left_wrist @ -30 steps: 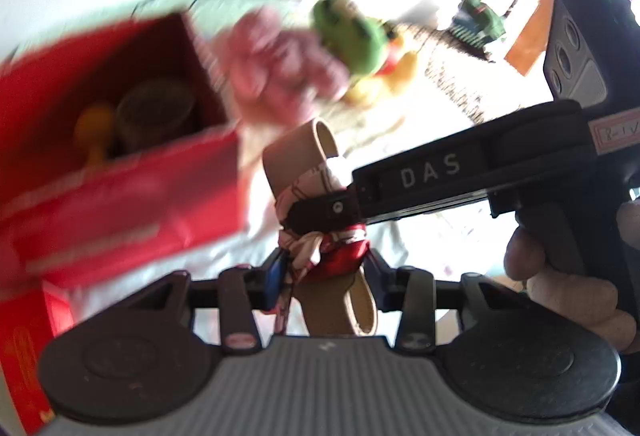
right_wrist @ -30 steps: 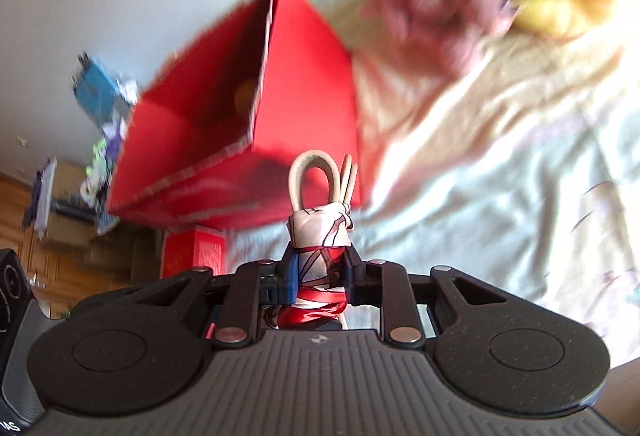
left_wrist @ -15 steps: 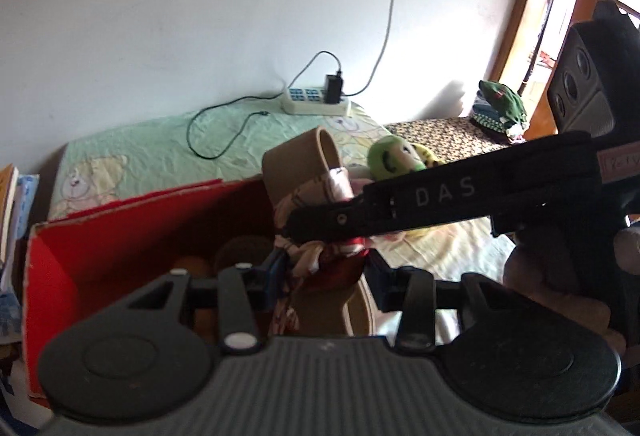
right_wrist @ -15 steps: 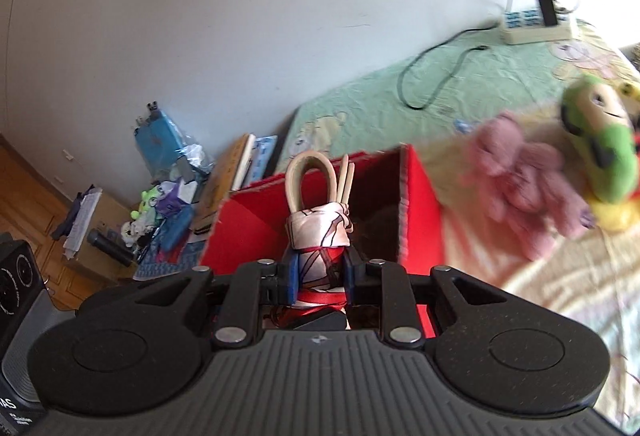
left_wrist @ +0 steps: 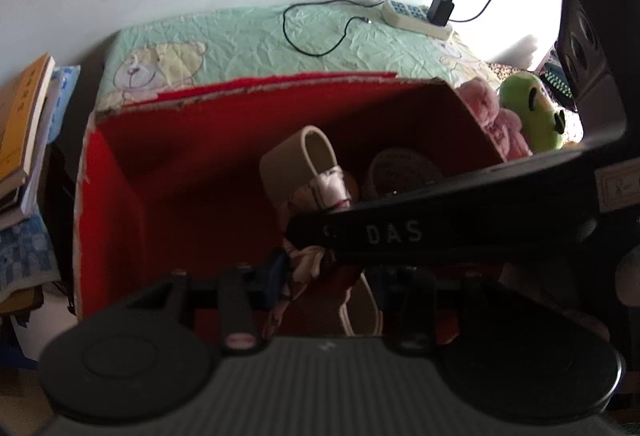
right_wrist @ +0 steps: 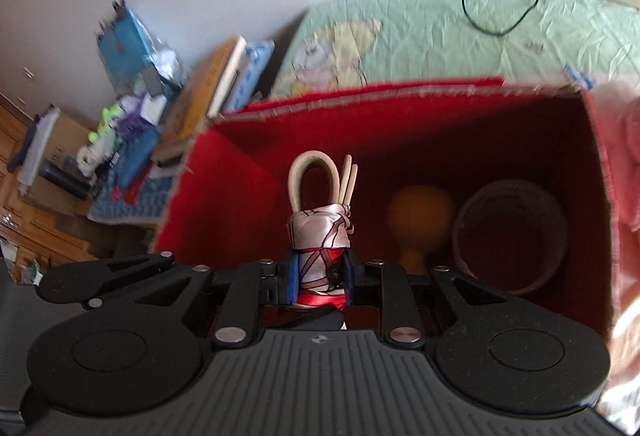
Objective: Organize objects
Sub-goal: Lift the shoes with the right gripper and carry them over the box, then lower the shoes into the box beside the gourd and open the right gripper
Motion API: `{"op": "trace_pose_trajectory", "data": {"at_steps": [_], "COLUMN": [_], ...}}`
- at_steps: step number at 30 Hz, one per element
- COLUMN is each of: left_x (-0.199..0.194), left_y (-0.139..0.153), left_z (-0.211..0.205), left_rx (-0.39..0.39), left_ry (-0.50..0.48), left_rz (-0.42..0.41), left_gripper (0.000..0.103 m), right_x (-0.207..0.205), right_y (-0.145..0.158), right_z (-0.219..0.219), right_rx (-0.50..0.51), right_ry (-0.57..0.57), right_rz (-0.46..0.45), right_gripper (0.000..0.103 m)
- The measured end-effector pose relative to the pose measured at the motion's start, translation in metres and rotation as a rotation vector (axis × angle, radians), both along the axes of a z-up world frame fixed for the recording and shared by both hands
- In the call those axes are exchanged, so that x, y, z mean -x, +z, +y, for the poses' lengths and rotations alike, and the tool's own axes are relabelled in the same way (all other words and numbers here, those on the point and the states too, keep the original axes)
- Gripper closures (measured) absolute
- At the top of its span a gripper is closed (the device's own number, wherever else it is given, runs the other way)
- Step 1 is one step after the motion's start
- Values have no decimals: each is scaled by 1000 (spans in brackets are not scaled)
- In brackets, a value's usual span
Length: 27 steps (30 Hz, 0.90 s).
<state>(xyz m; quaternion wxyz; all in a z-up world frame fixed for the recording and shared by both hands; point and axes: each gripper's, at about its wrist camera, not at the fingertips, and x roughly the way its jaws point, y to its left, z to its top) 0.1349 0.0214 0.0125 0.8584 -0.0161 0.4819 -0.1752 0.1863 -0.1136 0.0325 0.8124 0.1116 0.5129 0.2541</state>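
Observation:
A beige looped belt point(right_wrist: 310, 176), tied round with a red and white scarf point(right_wrist: 320, 232), hangs over the open red box point(right_wrist: 400, 124). My right gripper point(right_wrist: 320, 276) is shut on the scarf-wrapped middle of it. In the left wrist view my left gripper point(left_wrist: 328, 276) is shut on the lower part of the same belt point(left_wrist: 296, 164), and the right gripper's black body point(left_wrist: 440, 232) crosses in front, clamped on the scarf point(left_wrist: 324, 192). Inside the box point(left_wrist: 192, 172) lie an orange round-headed object point(right_wrist: 424, 216) and a dark round bowl point(right_wrist: 512, 232).
The box stands on a bed with a green sheet point(left_wrist: 280, 36). A pink plush point(left_wrist: 492, 116) and a green plush point(left_wrist: 532, 112) lie right of it. A power strip with cables point(left_wrist: 416, 20) sits by the wall. Books point(left_wrist: 24, 116) and clutter point(right_wrist: 132, 108) are stacked at the left.
Both grippers have carried the belt from beside the box to over its open top. The box's inside now fills both views. Neither grip has changed.

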Motion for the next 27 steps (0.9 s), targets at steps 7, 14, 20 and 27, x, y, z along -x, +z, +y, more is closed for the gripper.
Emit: {"op": "trace_pose_trajectory", "data": {"at_steps": [7,14,20,27], "left_x": [-7,-8,-15,-23], "left_y": [-23,-20,-24,-30], "left_z": [12,18,16,14], "left_rx": [-17,-65,-115,-155], "left_ry": [-23,-40,-43,-12], "left_rz": [80,72,75,83], "left_gripper": [57,53,51,48], "right_x": [-19,-24,-19,-10], "right_y": [-30,-41,-41,-41], "right_z": [14,22,18,11], "right_rx": [122,195,212,210], "right_ry": [2,-4,-34,-64], "right_rz": [82,177,188,177], "right_gripper": [80,80,79,78]}}
